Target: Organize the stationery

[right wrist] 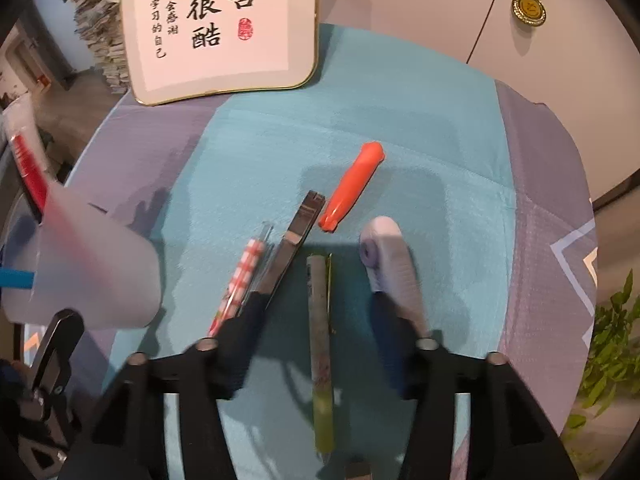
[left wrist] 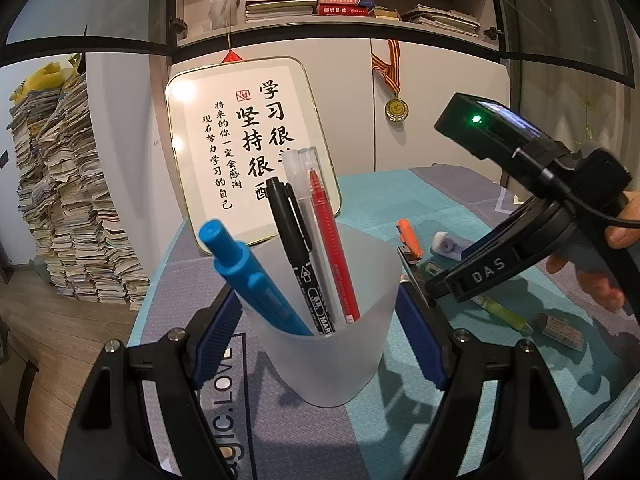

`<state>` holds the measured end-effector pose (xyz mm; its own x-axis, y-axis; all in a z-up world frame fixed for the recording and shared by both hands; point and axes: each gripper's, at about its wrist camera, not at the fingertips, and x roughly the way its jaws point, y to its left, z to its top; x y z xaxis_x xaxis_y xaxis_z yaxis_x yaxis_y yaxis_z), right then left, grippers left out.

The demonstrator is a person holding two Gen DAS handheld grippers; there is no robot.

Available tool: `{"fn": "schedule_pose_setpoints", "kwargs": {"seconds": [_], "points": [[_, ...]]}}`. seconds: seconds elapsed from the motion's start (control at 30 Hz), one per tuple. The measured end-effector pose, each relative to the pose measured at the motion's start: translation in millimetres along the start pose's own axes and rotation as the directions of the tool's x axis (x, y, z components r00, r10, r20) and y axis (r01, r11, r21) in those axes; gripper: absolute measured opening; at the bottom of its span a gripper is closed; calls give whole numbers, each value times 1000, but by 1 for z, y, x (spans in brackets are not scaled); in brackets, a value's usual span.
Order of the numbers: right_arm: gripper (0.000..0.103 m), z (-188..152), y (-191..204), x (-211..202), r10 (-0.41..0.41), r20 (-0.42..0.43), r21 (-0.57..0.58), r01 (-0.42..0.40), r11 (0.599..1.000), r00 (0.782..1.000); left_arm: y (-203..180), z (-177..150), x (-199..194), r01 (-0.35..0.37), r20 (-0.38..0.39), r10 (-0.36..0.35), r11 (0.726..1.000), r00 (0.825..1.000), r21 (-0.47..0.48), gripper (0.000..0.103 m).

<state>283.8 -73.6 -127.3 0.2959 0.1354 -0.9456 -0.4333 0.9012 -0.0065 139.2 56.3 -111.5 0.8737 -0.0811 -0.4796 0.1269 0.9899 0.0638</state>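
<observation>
The table (right wrist: 260, 152), under a teal and grey-purple cloth, carries everything, and a gold-rimmed calligraphy plaque (left wrist: 248, 136) leans upright at its far edge against the white cabinet. Nearer in the left wrist view stands a frosted plastic pen cup (left wrist: 324, 344), upright, with the left gripper (left wrist: 320, 320) closed around it, a blue pad pressed to each side of its wall. Inside the cup lean a blue marker (left wrist: 256, 280), a black marker (left wrist: 298, 256), a red gel pen (left wrist: 332, 248) and a clear-capped pen behind them.

The right gripper (right wrist: 316, 312) hangs over the loose stationery with its fingers wide apart and nothing between them but a green pen (right wrist: 322, 344) lying on the cloth below, not touched by either pad as far as the blurred view shows. Left of that pen lie a metal utility knife (right wrist: 292, 240) and a red-checked pen (right wrist: 240, 280), side by side. To its right lies a white correction-tape dispenser (right wrist: 388, 256); an orange knife cap (right wrist: 352, 188) lies just beyond the knife tip. An eraser (left wrist: 560, 330) sits near the green pen's end.
</observation>
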Motion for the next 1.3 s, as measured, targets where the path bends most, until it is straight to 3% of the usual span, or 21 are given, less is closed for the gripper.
{"fn": "schedule_pose_setpoints", "kwargs": {"seconds": [0.13,0.37,0.57,0.6,0.67,0.73,0.9,0.93,1.0,1.07,1.13,1.3], "points": [[58,2,2,4,0,14,-6,0,1000,1000,0,0,1,3,-3,-3,1000,1000,-3,78],[61,-5,-15,5,81,72,65,-86,994,994,-1,0,1,2,-3,-2,1000,1000,-3,77],[61,-5,-18,5,110,45,35,-111,993,993,-1,0,0,0,-2,0,1000,1000,-2,77],[63,-3,-20,5,116,42,38,-118,992,992,-1,0,0,1,-2,-1,1000,1000,-2,78],[87,2,-23,10,138,25,50,-139,989,990,-1,0,0,1,-2,-1,1000,1000,-2,78],[97,0,-26,13,174,12,64,-174,983,985,-1,0,0,1,-2,-1,1000,1000,-2,78],[97,-2,-25,13,165,27,66,-167,984,986,-1,0,0,1,-2,-1,1000,1000,-2,78],[96,-3,-25,13,169,33,65,-170,983,985,-1,0,0,1,-2,-1,1000,1000,-2,78],[84,-5,-27,11,150,51,70,-153,986,987,-1,0,0,2,-2,-2,1000,1000,-3,78],[57,-5,-30,9,94,72,73,-99,992,993,-1,0,0,0,-2,0,1000,1000,-2,78],[43,-6,-34,8,50,90,94,-59,994,995,-1,0,0,1,-2,-1,1000,1000,-3,78],[43,-7,-42,7,94,101,115,-105,988,990,0,0,0,1,-2,-1,1000,1000,-3,78]]}}
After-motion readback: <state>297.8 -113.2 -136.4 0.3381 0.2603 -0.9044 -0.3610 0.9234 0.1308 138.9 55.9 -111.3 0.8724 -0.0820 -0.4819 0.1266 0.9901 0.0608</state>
